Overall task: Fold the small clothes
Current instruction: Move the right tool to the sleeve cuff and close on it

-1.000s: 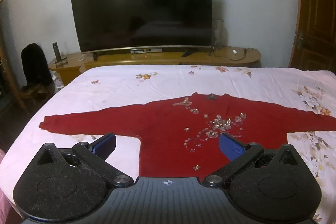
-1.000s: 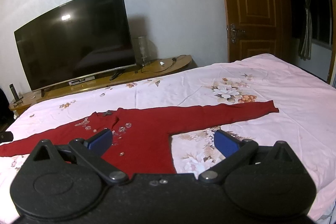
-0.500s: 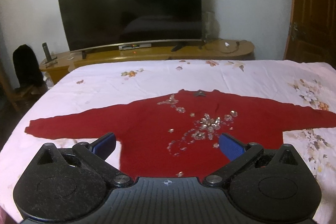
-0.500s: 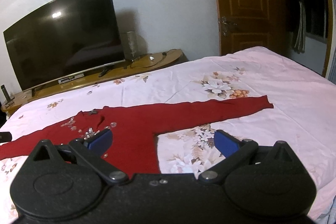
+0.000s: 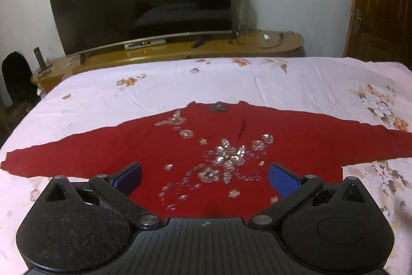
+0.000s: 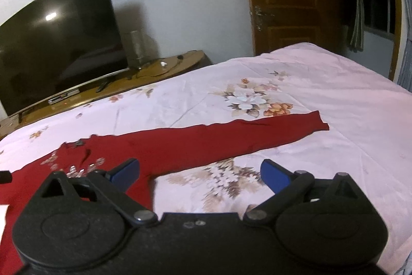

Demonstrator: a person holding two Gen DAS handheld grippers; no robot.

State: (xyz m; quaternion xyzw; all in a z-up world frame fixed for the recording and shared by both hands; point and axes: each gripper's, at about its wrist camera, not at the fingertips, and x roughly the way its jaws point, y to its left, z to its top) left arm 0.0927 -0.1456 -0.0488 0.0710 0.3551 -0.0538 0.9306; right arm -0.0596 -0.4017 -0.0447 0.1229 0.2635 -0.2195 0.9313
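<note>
Approach closed in; nothing grasped.
The red sweater (image 5: 200, 153) (flat, unfolded) is now framed lower and nearer; left gripper (image 5: 204, 175) and right gripper (image 6: 199, 172) are held spread, empty.

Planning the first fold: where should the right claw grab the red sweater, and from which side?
Best guess: the cuff of the red sweater, at the far end of the outstretched sleeve. It lies flat on the bedsheet, alone and free-ended. Bring the open right claw in from the outer right, pinching the edge, then carry it toward the body.
</note>
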